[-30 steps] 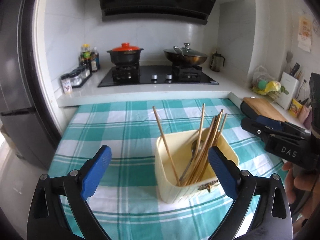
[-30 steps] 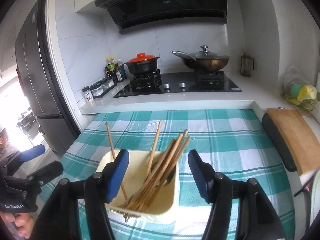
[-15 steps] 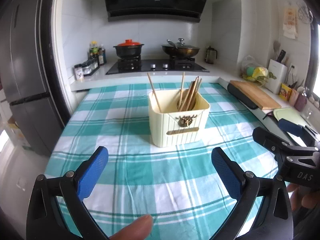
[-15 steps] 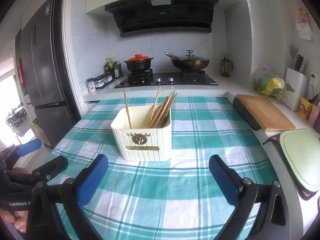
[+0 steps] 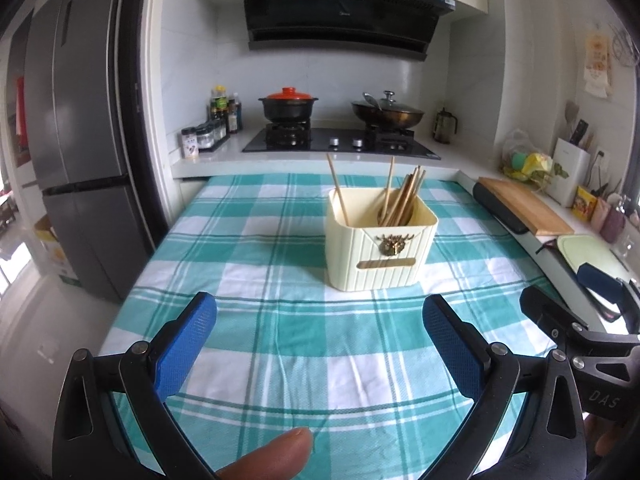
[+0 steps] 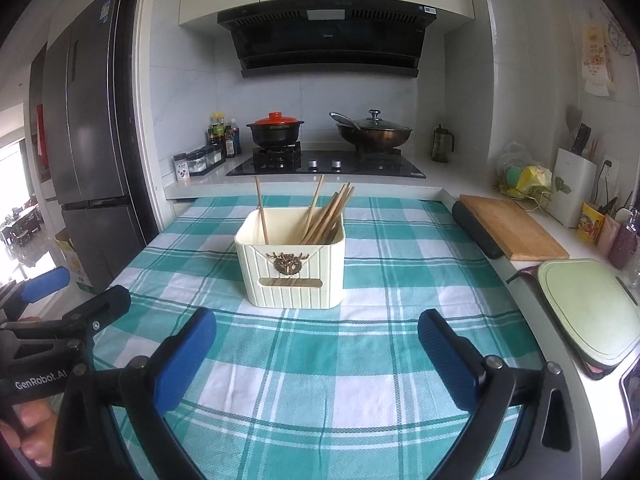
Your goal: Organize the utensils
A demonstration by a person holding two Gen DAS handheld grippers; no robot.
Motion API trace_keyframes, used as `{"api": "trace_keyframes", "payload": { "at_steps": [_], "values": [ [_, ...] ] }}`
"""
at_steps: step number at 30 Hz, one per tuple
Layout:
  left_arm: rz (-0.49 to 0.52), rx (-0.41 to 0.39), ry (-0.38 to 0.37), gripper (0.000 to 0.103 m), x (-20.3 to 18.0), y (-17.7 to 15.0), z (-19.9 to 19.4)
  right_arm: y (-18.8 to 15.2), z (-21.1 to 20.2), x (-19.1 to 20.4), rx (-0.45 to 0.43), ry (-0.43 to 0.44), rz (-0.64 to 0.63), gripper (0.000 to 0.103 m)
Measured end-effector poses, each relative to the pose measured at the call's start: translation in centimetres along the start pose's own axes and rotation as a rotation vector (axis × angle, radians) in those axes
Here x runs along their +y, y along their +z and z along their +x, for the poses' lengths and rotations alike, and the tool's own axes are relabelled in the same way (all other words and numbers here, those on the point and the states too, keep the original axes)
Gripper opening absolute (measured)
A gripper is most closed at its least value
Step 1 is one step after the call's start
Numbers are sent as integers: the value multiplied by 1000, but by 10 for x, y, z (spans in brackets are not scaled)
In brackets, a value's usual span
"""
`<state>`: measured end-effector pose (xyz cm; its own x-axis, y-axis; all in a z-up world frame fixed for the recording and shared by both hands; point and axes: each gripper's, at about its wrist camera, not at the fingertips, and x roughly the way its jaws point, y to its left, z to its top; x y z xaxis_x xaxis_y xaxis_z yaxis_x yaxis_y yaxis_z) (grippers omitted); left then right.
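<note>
A cream ribbed utensil holder (image 6: 291, 270) stands upright on the bench (image 6: 360, 380), which is covered by a teal-and-white checked cloth, toward the far edge and nearer the middle than either side. A brass ornament and a small label plate sit on its near wall. Wooden chopsticks (image 6: 326, 216) lean inside it, most bundled against the right wall, one alone (image 5: 338, 192) slanting at the left (something darker lies low among them, too hidden to name).

The right tongs (image 6: 316, 334) hover over the near part of the bench, well apart from the holder. Their jaws have just been opening and now stand spread wide, with nothing but cloth between the blue pads. The left tongs (image 5: 320, 320) hang likewise over the near part, released, their jaws wide and empty, the holder beyond them. A fingertip (image 5: 272, 456) shows at the bottom of the left wrist view.

Past the bench's far edge runs a counter with a gas hob (image 6: 324, 164), an orange-lidded black pot (image 6: 275, 130) and a lidded wok (image 6: 374, 130). Along the right edge lie a wooden cutting board (image 6: 512, 228) and a pale green board (image 6: 588, 308).
</note>
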<state>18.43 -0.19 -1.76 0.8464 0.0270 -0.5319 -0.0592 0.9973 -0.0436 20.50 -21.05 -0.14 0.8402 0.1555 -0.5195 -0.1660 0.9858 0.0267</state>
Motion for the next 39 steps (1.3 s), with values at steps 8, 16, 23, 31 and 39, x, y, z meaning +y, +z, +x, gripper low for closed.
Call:
{"api": "trace_keyframes", "payload": {
  "at_steps": [8, 16, 23, 31, 39],
  "values": [
    [0, 0, 41, 103, -3, -1, 0, -2, -6, -1, -8, -11, -10, 103],
    [19, 0, 60, 103, -8, 0, -2, -4, -8, -5, -11, -9, 4, 103],
    [40, 3, 73, 103, -11, -1, -3, -3, -11, -7, -17, -9, 12, 103],
    [36, 10, 82, 103, -11, -2, -3, -3, -12, -7, -20, -14, 14, 103],
    [22, 9, 99, 103, -4, -1, -4, -3, -13, -3, -24, -10, 4, 103]
  ]
}}
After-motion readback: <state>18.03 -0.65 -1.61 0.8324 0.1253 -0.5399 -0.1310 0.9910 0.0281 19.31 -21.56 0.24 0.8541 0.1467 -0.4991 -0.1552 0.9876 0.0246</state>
